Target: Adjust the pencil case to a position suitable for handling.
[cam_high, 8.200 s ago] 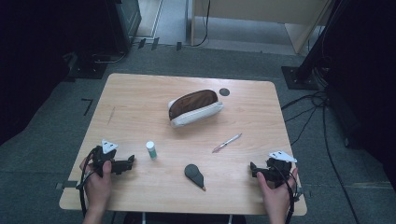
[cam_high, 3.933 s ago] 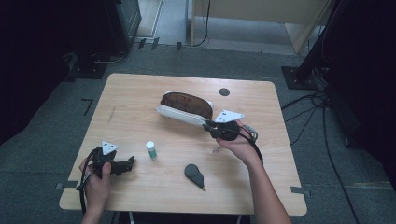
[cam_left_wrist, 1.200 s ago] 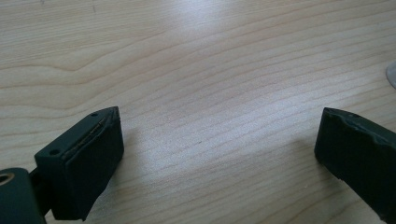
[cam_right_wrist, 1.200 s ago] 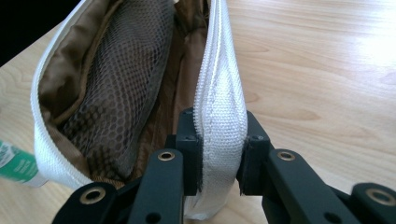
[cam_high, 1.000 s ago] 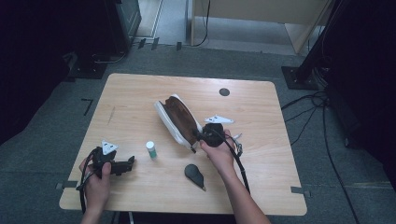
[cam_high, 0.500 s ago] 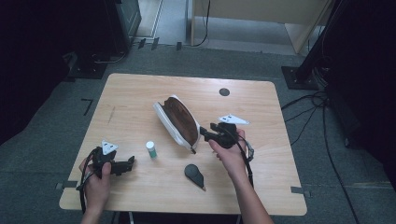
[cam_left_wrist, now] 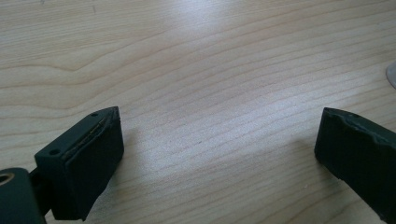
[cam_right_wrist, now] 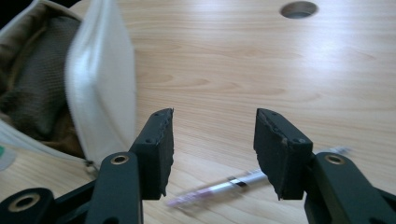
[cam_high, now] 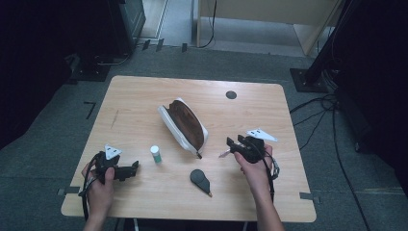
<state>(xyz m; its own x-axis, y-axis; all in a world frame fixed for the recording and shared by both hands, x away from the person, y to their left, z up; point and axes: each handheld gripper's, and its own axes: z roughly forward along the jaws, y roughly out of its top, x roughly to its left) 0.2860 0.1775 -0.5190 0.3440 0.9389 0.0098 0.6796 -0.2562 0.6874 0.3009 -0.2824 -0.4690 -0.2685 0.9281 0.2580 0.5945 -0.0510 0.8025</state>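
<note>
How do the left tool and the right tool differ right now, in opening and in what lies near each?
The left tool is spread wide over bare table, while the right tool is open more narrowly. The left tool has nothing between its jaws, whereas the right tool has a pen lying below its jaws and the open pouch beside it. In the high view the left tool sits near the table's front left, the right tool nearer the pouch. Both are open and empty.
</note>
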